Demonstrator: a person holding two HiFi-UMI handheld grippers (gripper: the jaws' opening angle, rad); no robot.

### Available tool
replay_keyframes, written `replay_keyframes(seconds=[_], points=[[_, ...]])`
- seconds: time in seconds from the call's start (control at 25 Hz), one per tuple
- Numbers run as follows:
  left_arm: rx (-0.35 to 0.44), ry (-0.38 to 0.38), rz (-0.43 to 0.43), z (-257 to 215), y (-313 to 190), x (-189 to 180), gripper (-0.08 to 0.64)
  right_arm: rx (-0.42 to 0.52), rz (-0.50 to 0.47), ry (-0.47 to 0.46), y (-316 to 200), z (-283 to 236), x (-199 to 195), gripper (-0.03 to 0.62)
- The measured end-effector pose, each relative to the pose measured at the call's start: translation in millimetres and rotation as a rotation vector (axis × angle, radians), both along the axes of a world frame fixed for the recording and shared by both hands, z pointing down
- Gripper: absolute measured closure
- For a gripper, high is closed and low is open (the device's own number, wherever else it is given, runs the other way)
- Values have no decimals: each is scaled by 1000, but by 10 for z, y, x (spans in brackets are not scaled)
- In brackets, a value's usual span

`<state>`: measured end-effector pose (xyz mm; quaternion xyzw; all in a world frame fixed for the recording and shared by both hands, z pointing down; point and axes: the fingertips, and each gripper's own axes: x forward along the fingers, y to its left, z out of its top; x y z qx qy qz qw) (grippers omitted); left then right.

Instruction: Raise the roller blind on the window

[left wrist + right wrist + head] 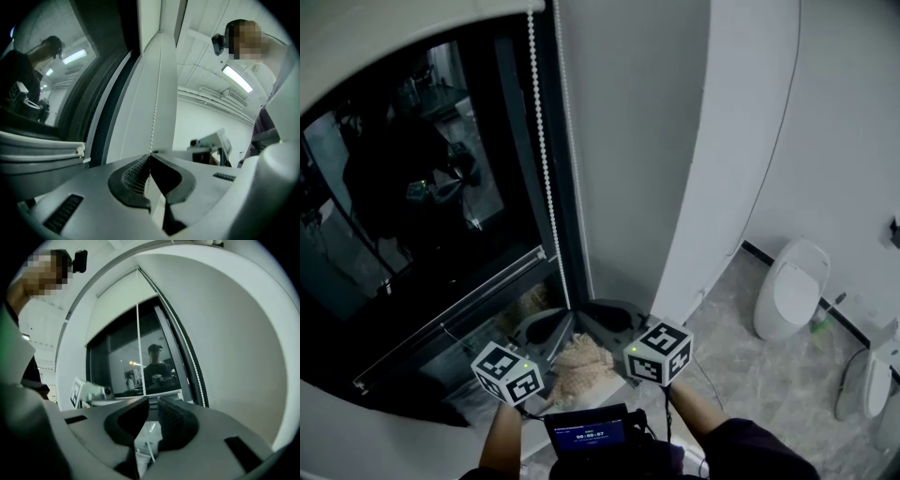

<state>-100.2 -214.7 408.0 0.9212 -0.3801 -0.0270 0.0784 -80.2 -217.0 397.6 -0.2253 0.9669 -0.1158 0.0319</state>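
This is a bathroom. Well to the right of the fingers (612, 319), a white toilet (792, 286) stands on a grey, stone-patterned floor (750, 375) against plain white walls (844, 141). Another white fixture (874, 380) stands farther right. Just beyond the fingers rises a dark window (412, 187) with a bead cord (546, 169). A strip light (236, 78) runs overhead.
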Motion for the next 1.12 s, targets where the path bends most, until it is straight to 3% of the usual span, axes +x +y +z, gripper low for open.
replay_keyframes(seconds=[0.12,0.36,0.68,0.8,0.92,1.12], points=[[-79,-1,-2,371,-5,5,551,62,-23,-81,-6,-526,18,555],[-205,-25,5,986,97,72,551,180,-17,-114,3,-1146,-42,555],[-271,-35,10,1335,185,89,551,213,47,-69,-34,-1158,-93,583],[-295,17,41,1442,245,50,549,219,51,-69,-14,-1066,-96,583],[-283,87,63,1300,315,-15,548,201,53,-48,-36,-903,-55,583],[-159,164,78,558,292,-187,548,154,49,-11,-71,-615,-25,583]])
